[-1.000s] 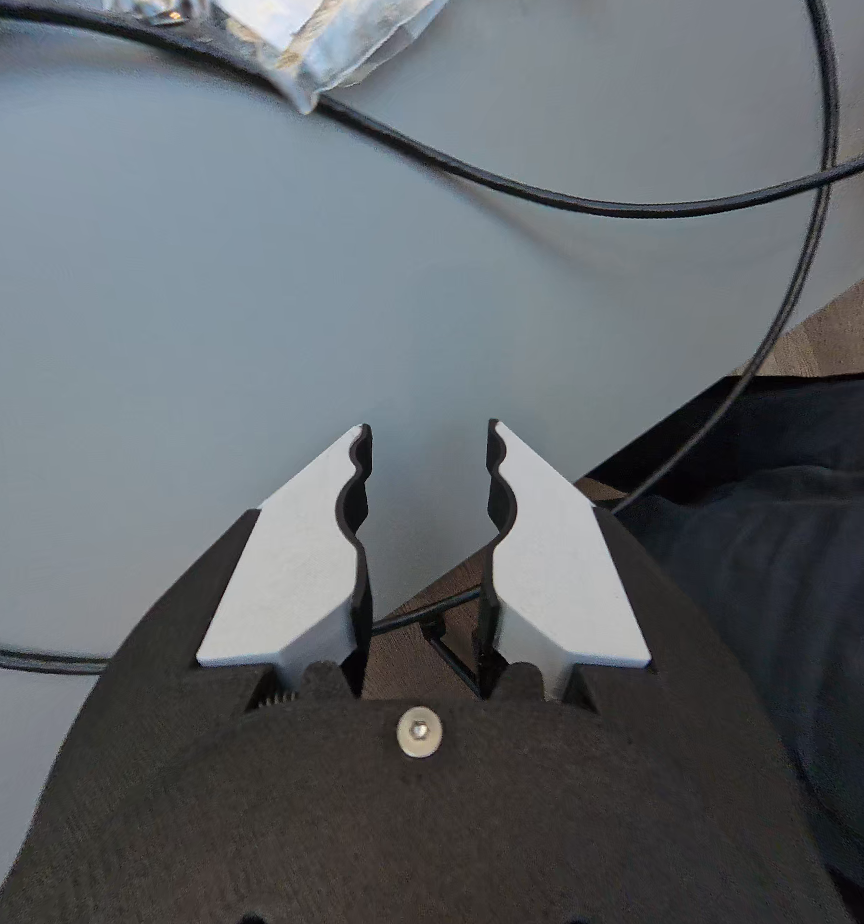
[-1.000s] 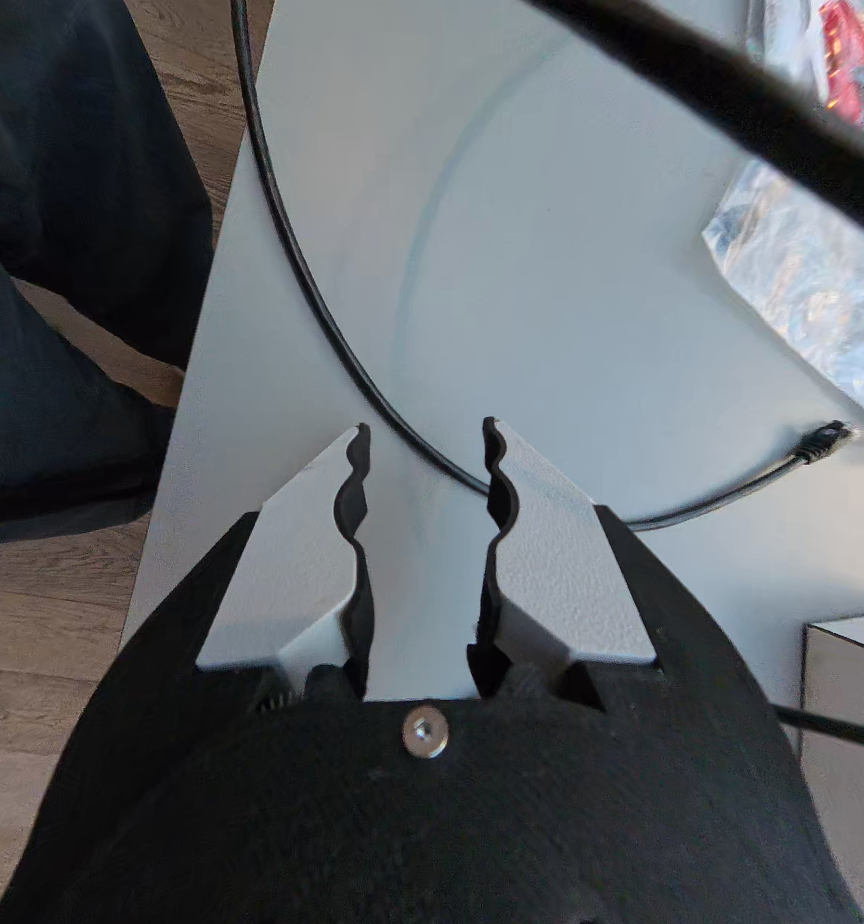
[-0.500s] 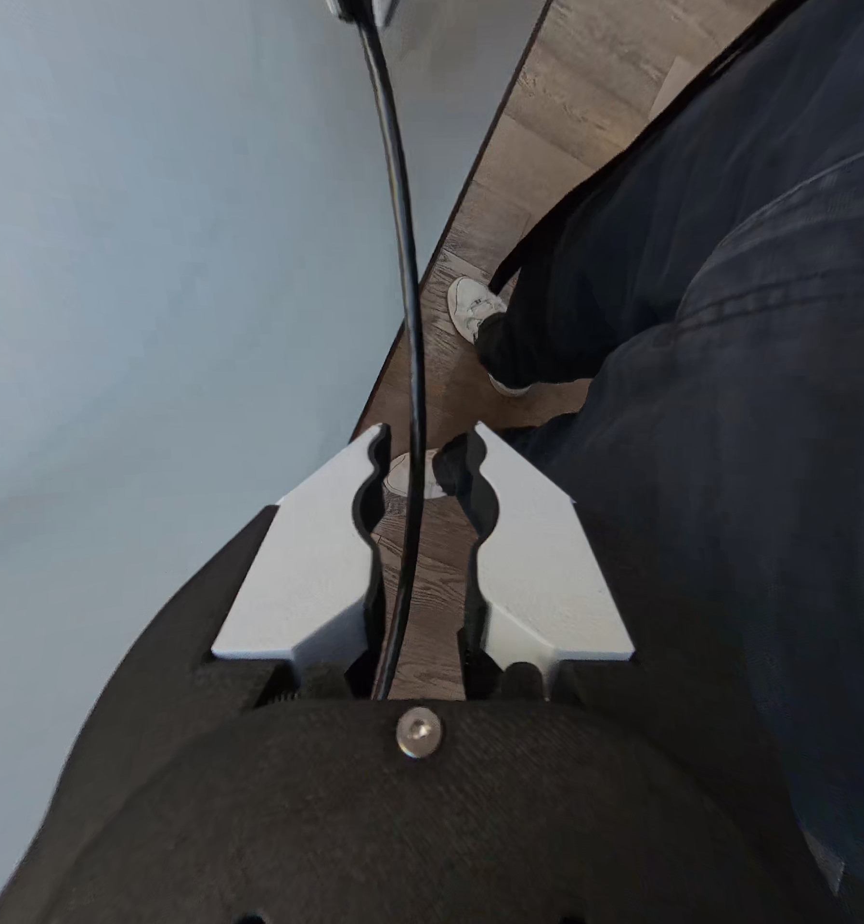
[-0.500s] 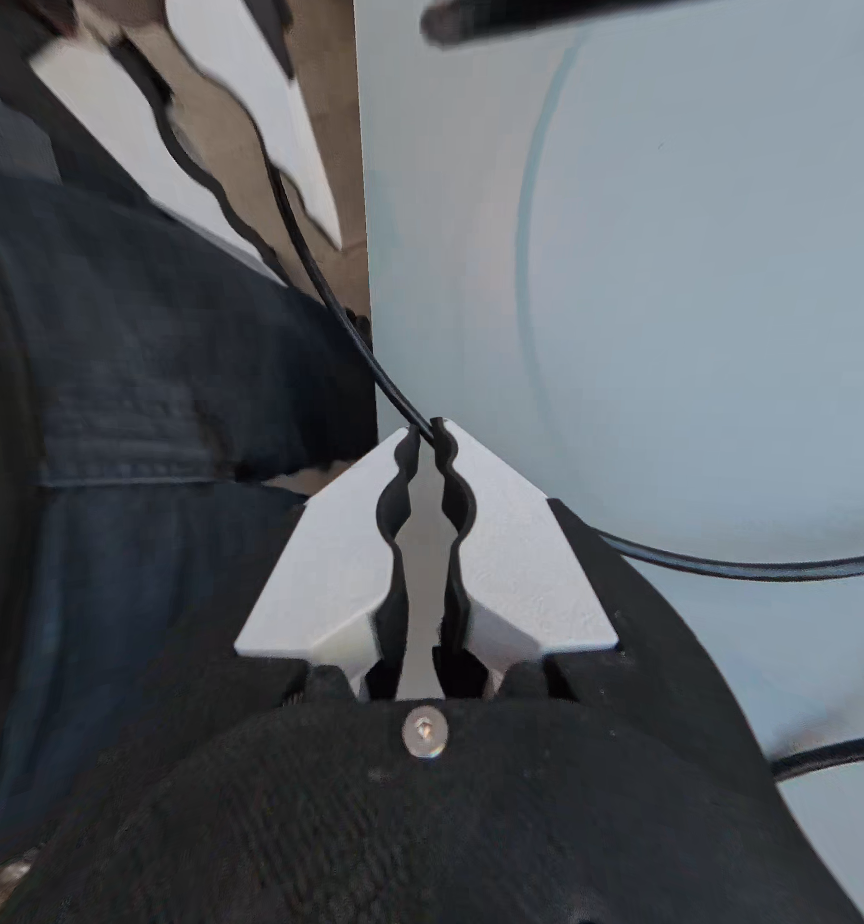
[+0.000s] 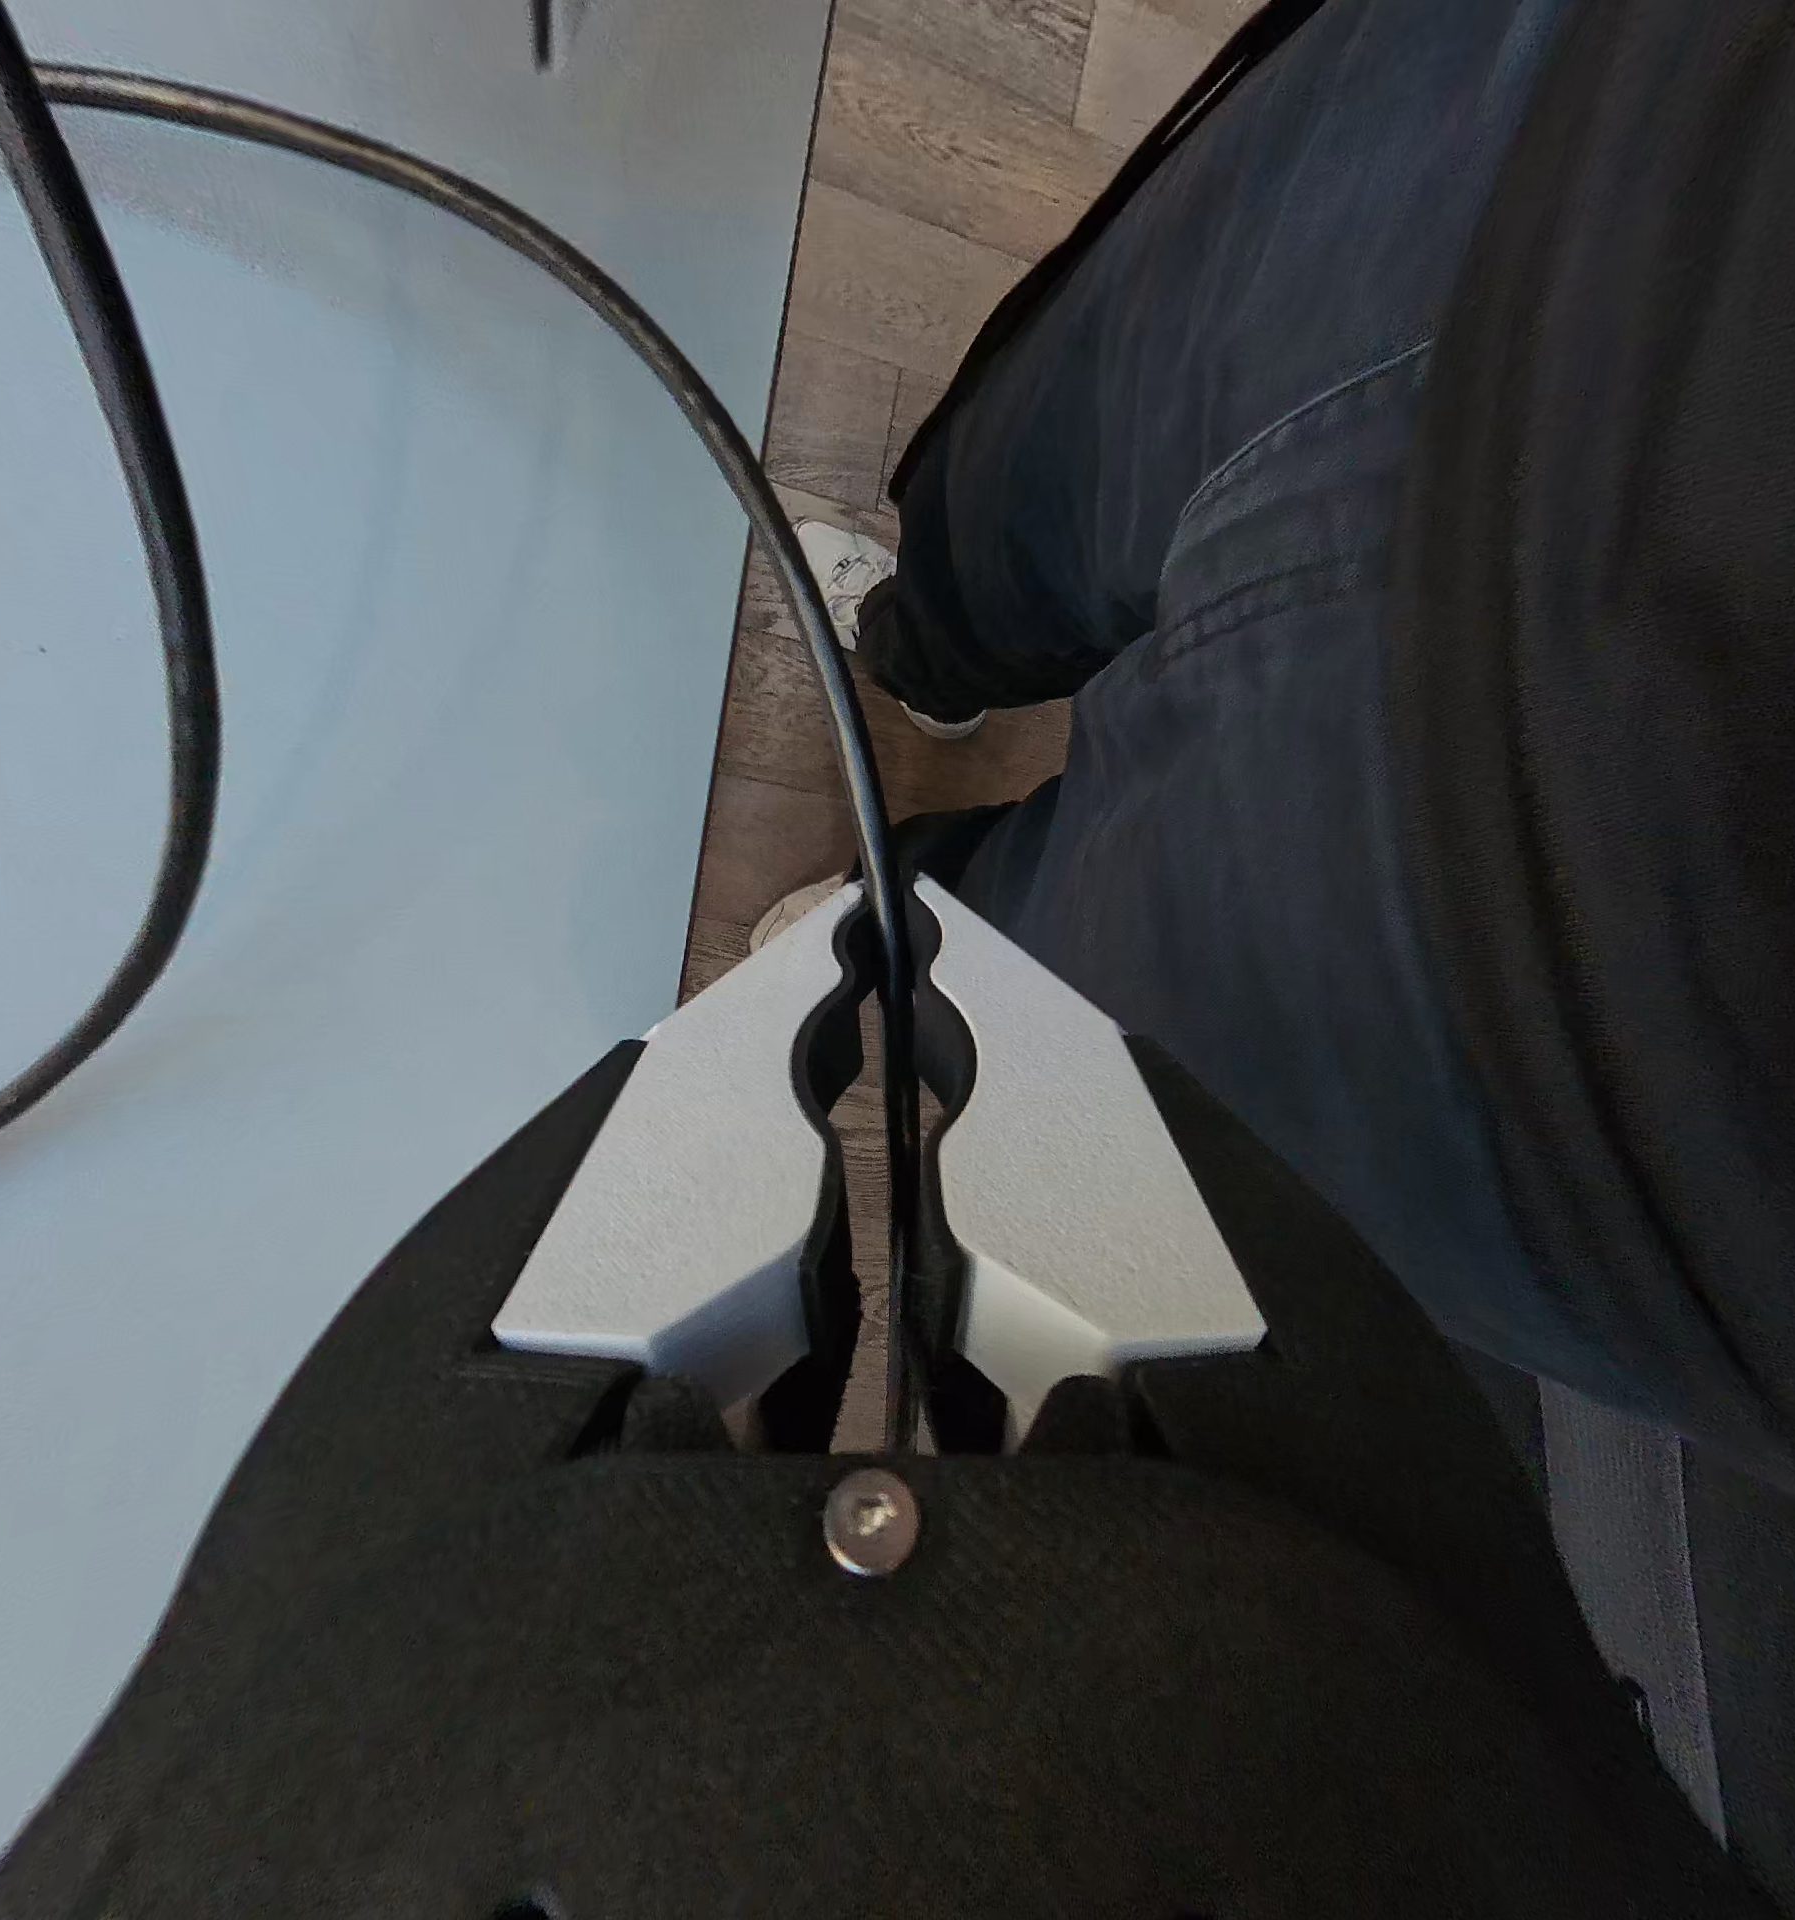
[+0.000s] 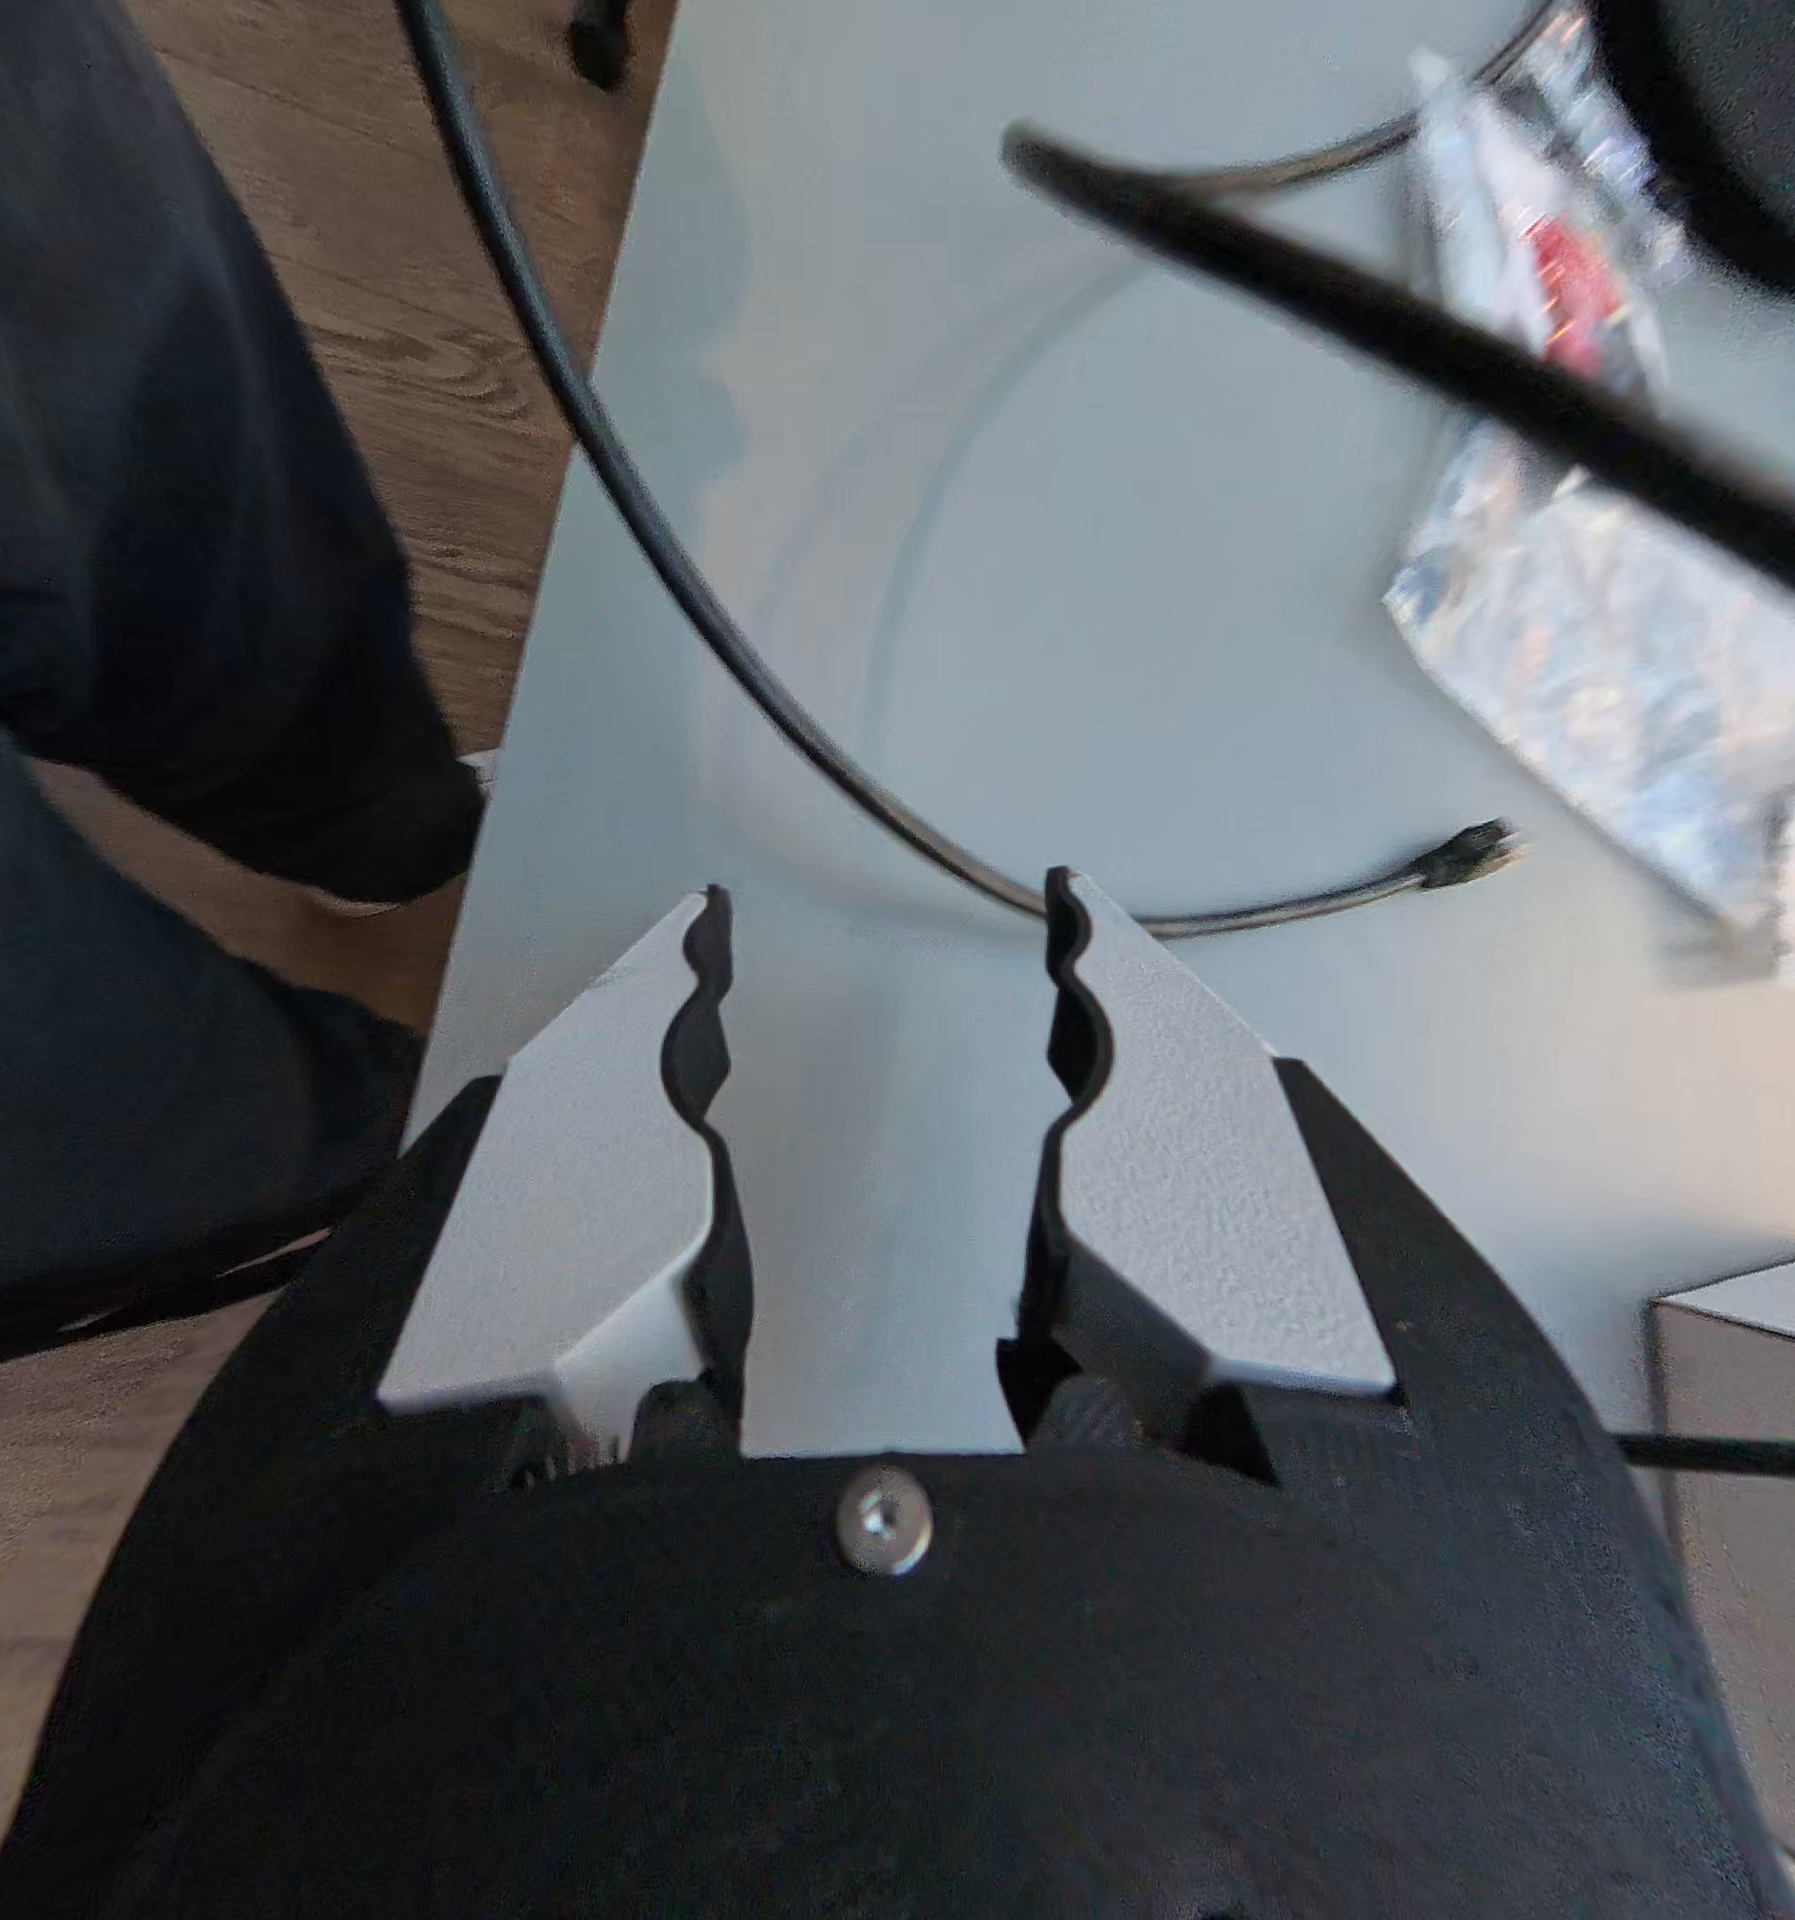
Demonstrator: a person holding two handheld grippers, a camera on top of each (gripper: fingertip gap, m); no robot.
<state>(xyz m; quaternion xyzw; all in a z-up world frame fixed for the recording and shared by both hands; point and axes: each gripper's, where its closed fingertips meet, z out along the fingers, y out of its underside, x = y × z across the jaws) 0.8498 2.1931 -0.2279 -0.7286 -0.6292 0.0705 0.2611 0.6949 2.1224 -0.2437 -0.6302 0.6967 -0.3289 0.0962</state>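
Left tool (image 5: 882,902) clamped on black cable (image 5: 602,296); right tool (image 6: 880,896) spread wide, empty.
Foil bag (image 6: 1620,665) upper right on white table (image 6: 976,312).

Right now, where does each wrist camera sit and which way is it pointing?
Left wrist view: rides behind the left tongs, looking down past the pale grey table's edge at the wood-plank floor; tongs shut on the thin black cable; the person's dark trouser legs show.
Right wrist view: rides behind the right tongs, open, empty, looking across the table at a crinkled silver foil bag.
Shared: table, cable, floor, trouser legs.
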